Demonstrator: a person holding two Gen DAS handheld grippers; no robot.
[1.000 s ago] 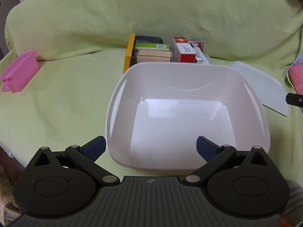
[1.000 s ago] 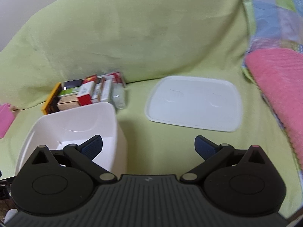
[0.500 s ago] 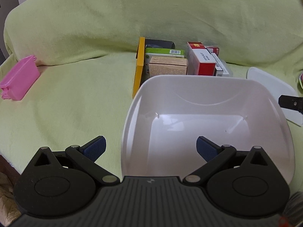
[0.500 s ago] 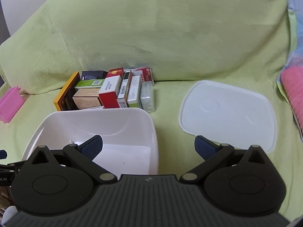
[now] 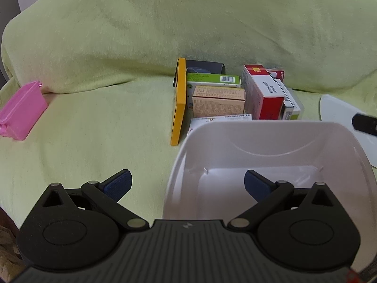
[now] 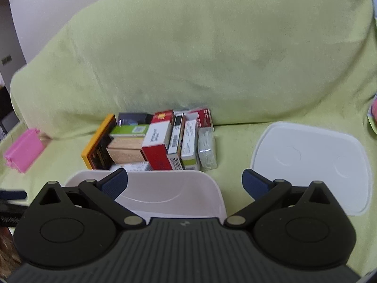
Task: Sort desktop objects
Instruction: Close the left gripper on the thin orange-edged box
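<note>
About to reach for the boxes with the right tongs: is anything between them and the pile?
Yes. The white bin sits directly between the right tongs and the pile of boxes, its far rim just before the front boxes. The tongs are open and empty; reaching over the bin looks feasible.

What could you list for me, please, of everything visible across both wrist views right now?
White bin: one, white, open and empty, nearest the cameras on the green cover.
White lid: one, white, lying flat to the bin's right, apart from it.
Small boxes: a tight cluster, exact count unclear; yellow-edged, green, tan, red-and-white, dark; just behind the bin.
Pink container: one, pink, far left on the cover.
Green cover: one, light green, draped over the seat and backrest.
Pink cloth: a sliver, pink, at the right edge.
Left claw: black with blue pads, open, holding nothing.
Right claw: black with blue pads, open, holding nothing.
</note>
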